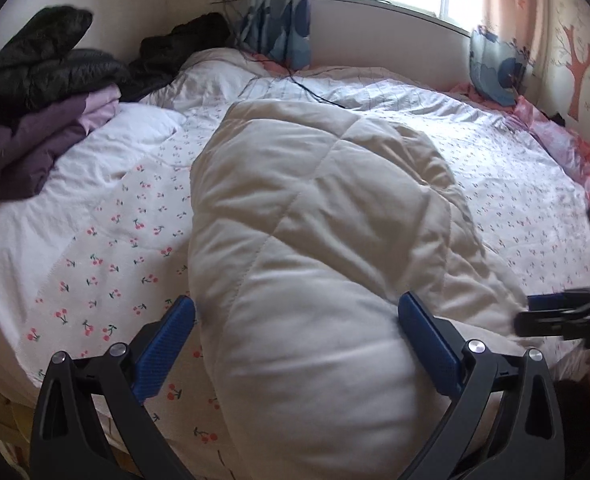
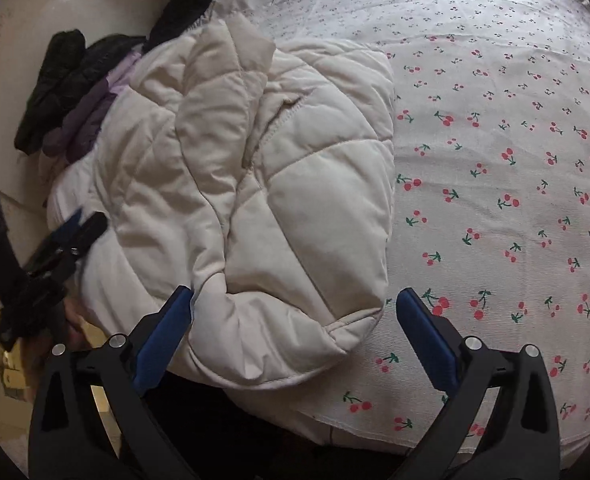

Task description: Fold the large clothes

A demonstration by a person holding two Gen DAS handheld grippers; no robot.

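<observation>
A cream quilted jacket (image 1: 315, 220) lies folded into a long bundle on the cherry-print bed sheet (image 1: 107, 264). My left gripper (image 1: 297, 308) is open, with one blue finger on each side of the jacket's near end. In the right wrist view the jacket (image 2: 255, 168) shows a sleeve folded across its body. My right gripper (image 2: 295, 312) is open over the jacket's near right corner, its right finger above the bare sheet (image 2: 495, 160). Each gripper also shows at the edge of the other's view: the right gripper (image 1: 535, 314) and the left gripper (image 2: 87, 220).
A pile of black and purple clothes (image 1: 35, 100) sits at the bed's left side by the wall. A black cable (image 1: 307, 88) runs across the far bedding. A pink blanket (image 1: 555, 140) lines the right edge under curtains and a window. The bed's near edge is just below the grippers.
</observation>
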